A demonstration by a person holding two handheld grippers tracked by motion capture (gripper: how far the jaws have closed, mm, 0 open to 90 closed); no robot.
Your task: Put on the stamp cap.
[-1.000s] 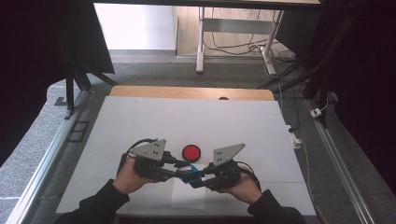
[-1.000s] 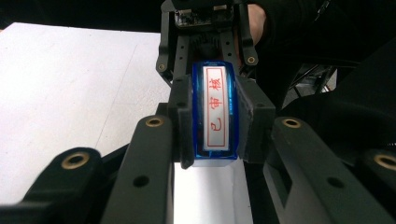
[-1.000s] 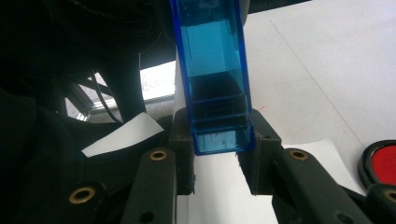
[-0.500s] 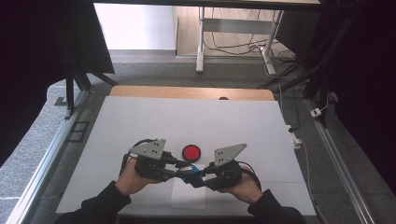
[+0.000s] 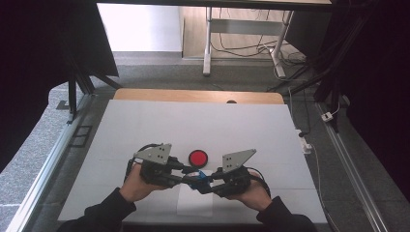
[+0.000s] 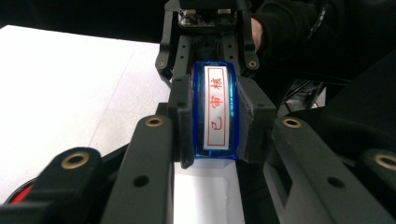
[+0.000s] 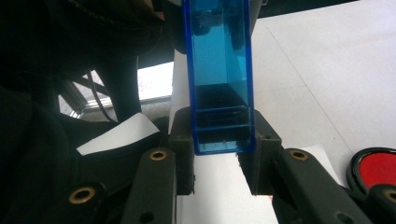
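Both grippers hold one blue see-through stamp (image 5: 196, 178) between them, low over the table's near middle. In the left gripper view, my left gripper (image 6: 215, 121) is shut on the end of the stamp (image 6: 215, 109) that carries a white label with red characters. In the right gripper view, my right gripper (image 7: 217, 140) is shut on the stamp's clear blue body (image 7: 218, 74). In the high view, the left gripper (image 5: 185, 176) and right gripper (image 5: 207, 183) face each other tip to tip. A round red pad (image 5: 197, 157) in a black rim lies just beyond them.
A small white paper sheet (image 5: 195, 204) lies on the white table cover (image 5: 203, 125) right under the grippers. The wooden table edge (image 5: 193, 95) runs along the far side, and metal rails (image 5: 43, 174) flank the table. The red pad (image 7: 376, 170) lies close at the right gripper's right.
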